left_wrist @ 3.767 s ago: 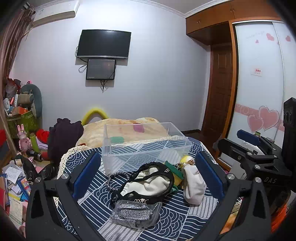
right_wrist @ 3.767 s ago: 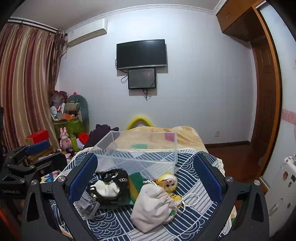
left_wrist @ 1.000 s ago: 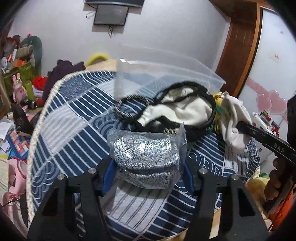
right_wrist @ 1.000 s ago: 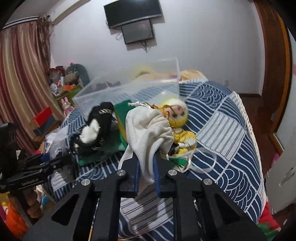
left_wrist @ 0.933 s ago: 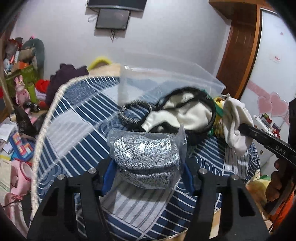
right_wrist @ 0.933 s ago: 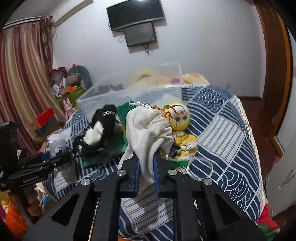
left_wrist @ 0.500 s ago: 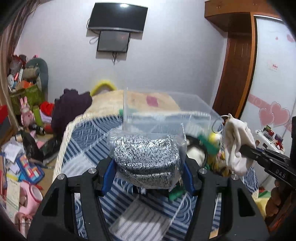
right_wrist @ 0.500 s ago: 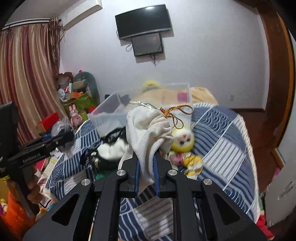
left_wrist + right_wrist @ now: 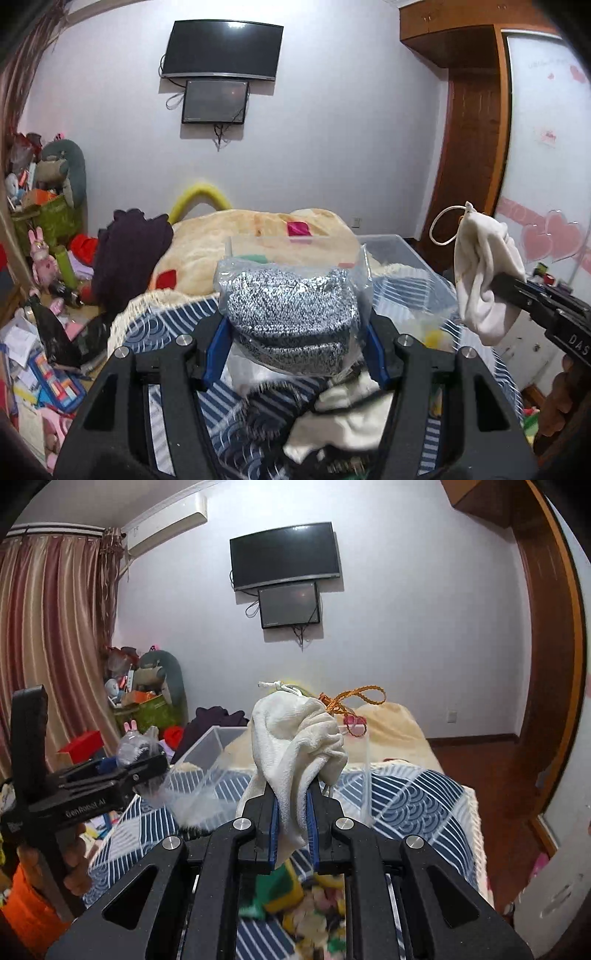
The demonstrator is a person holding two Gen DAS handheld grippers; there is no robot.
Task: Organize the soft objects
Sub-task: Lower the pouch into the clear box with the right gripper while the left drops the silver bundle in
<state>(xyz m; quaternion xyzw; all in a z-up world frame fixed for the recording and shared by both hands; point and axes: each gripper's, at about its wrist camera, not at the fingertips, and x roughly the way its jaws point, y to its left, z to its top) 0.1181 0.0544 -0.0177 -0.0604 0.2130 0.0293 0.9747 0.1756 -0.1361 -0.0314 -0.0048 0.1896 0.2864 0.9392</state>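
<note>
Left wrist view: at frame centre the left gripper (image 9: 293,347) is closed partway on a clear bag (image 9: 291,314) of speckled grey knit, its blue pads pressing the bag's sides and holding it up off the desk (image 9: 162,321). Behind the bag stands a clear bin (image 9: 399,251), with the bed (image 9: 236,236) beyond it. Blurred white and black cloth (image 9: 343,421) lies below the gripper, at lower centre. At the right edge, the right gripper (image 9: 496,284) holds a white pouch (image 9: 484,266) in the air.

Right wrist view: the right gripper (image 9: 291,812) is nearly closed, pinching the pouch (image 9: 299,738) at centre frame above the blue-patterned desk (image 9: 406,805). An orange cord (image 9: 354,698) loops out from behind the pouch's top. The bin (image 9: 207,753) sits behind the pouch. At left, the left gripper (image 9: 146,768) carries its bag (image 9: 135,747).
</note>
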